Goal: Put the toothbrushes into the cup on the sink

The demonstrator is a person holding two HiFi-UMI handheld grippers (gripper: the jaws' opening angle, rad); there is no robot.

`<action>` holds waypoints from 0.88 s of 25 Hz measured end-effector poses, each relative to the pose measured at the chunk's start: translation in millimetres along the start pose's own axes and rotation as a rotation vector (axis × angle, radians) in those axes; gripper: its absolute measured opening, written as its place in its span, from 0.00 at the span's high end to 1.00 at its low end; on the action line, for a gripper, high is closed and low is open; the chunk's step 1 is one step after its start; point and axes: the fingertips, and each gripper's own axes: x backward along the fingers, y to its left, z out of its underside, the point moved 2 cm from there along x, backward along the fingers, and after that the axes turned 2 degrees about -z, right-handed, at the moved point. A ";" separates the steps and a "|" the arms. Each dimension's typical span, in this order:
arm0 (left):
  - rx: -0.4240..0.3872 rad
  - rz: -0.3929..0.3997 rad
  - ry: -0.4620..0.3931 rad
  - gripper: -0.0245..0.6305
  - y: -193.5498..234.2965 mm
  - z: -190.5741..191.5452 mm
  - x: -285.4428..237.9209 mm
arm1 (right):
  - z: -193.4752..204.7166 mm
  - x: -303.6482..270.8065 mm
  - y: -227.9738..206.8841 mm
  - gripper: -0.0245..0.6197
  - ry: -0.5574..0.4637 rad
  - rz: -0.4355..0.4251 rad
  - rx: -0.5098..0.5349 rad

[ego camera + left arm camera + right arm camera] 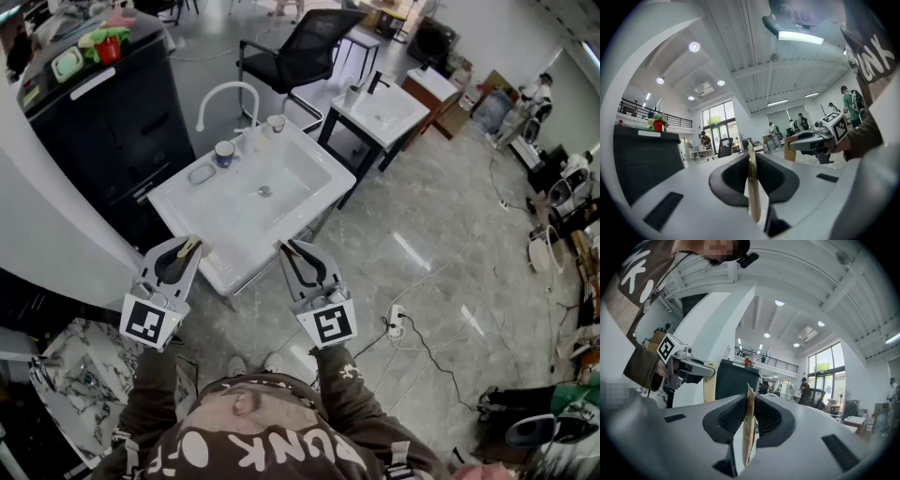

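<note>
left tool point(190, 247) clamped on wooden brush point(753, 201) | right tool point(288, 248) clamped on brush pack point(747, 441) | risk: thin edge-grips may pivot, missing cup point(224, 153) on sink point(309, 150)

Head view: shot from up on the person's head, looking forward and steeply down. Far enough off to fit the whole sink point(220, 220), with the left hand-held gripper point(190, 246) and right hand-held gripper point(286, 247) close in at the bottom of the frame.

Left gripper view: sitting low, right behind its own jaws, aimed along them and tilted up toward the ceiling point(754, 61). Catches the right hand-held gripper point(792, 140) off to the side.

Right gripper view: same deal, mirrored, with the left hand-held gripper point(710, 371) off to the side.

Shared by all three: the black cabinet point(112, 131) and the office chair point(305, 42). Shared by just the two gripper views: the tall windows point(715, 122).
</note>
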 end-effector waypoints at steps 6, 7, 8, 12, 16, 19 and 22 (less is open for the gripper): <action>-0.003 -0.001 0.005 0.90 4.0 0.2 0.3 | -1.1 -3.1 1.2 0.87 0.000 0.000 0.002; -0.003 -0.001 0.004 0.90 4.1 0.4 -0.1 | -0.5 -3.3 0.9 0.87 0.002 0.000 0.000; -0.002 -0.001 0.004 0.90 4.1 0.7 -0.3 | -0.2 -3.5 0.6 0.87 0.001 0.001 -0.004; -0.002 0.000 0.002 0.90 5.1 2.0 -0.8 | -1.9 -5.3 -0.9 0.86 -0.025 0.002 -0.045; -0.001 0.000 0.002 0.90 8.8 2.7 -0.8 | -2.7 -9.6 0.1 0.86 -0.024 -0.001 -0.043; 0.004 -0.001 0.000 0.90 12.1 3.8 -0.2 | -2.3 -13.0 1.6 0.86 -0.018 0.000 -0.038; 0.007 0.002 -0.007 0.90 15.4 5.6 1.4 | -1.5 -16.6 3.8 0.86 -0.006 0.002 -0.029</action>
